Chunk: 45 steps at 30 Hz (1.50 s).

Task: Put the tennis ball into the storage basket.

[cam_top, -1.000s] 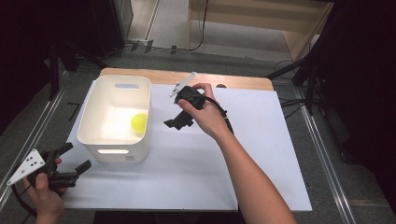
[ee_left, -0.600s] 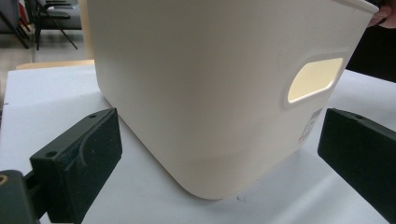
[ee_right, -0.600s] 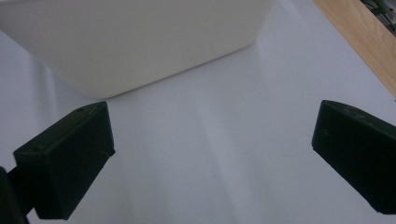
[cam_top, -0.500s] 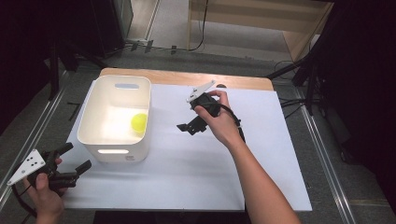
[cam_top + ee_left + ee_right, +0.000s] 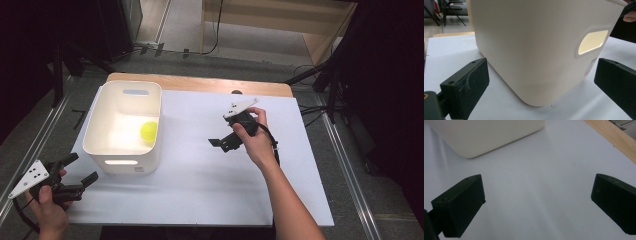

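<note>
1. The yellow ball (image 5: 148,131) lies inside the white bin (image 5: 98,120), near its right wall, resting on the bin floor and touched by neither tool.
2. The bin stands on the left part of the white surface (image 5: 200,185), upright, with a handle cutout in the wall that faces the person.
3. The right tool (image 5: 218,143) has drawn back: a second ago it hung close beside the bin's right rim, and now it sits well apart from it, over the middle of the surface. Its jaws stand wide apart with nothing between them; the right gripper view (image 5: 534,207) shows bare sheet there and a corner of the bin farther off.
4. That retreat, with the ball in the bin, suggests the drop is done and the hand is clearing away.
5. The left tool (image 5: 85,172) has not shifted; it rests at the near-left corner, spread and empty, aimed at the bin's near wall (image 5: 536,50).
6. A small sticker sits low on that wall near the corner; its print is too small to read. No other writing or brand can be made out.
</note>
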{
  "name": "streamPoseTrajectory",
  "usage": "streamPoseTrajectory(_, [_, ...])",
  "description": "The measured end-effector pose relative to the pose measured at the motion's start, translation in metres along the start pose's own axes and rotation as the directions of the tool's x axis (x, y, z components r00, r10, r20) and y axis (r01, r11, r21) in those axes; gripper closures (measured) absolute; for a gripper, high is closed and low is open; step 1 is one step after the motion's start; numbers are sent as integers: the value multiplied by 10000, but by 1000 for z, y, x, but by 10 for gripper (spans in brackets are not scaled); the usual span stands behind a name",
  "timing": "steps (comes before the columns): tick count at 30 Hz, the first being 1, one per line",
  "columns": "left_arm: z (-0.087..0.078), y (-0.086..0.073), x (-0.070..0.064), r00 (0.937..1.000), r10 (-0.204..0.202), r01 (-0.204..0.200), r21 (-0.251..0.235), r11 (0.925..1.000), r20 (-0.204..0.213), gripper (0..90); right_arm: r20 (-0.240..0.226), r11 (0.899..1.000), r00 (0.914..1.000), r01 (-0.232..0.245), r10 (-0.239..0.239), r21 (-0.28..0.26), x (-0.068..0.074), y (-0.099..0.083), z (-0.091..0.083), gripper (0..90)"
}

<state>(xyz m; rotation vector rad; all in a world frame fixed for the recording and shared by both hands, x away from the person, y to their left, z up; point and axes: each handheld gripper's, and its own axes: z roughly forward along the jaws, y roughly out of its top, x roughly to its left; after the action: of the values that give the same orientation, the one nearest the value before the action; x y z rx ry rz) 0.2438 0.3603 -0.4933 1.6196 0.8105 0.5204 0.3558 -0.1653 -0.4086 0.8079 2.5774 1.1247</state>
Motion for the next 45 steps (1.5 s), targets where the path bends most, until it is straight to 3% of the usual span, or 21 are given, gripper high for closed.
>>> streamPoseTrajectory(13, [0, 0, 0, 10000, 11, -11, 33, 10000, -38, 0, 391, 9949, 9962, -749, 777, -675, -6, -47, -23, 0])
streamPoseTrajectory(23, [0, 0, -1, 10000, 40, -39, 83, 10000, -67, 0, 631, 9840, 9882, -1317, 1399, -1198, -9, -86, -35, 0])
streamPoseTrajectory(38, [0, 0, -1, 10000, 40, -40, 76, 10000, -80, 0, 985, 9583, 9687, -2053, 2279, -1988, -8, -137, -55, 0])
streamPoseTrajectory(45, [0, 0, -1, 9999, 45, -45, 69, 10000, -93, 0, 1180, 9399, 9561, -2331, 2684, -2496, -6, -160, -67, 0])
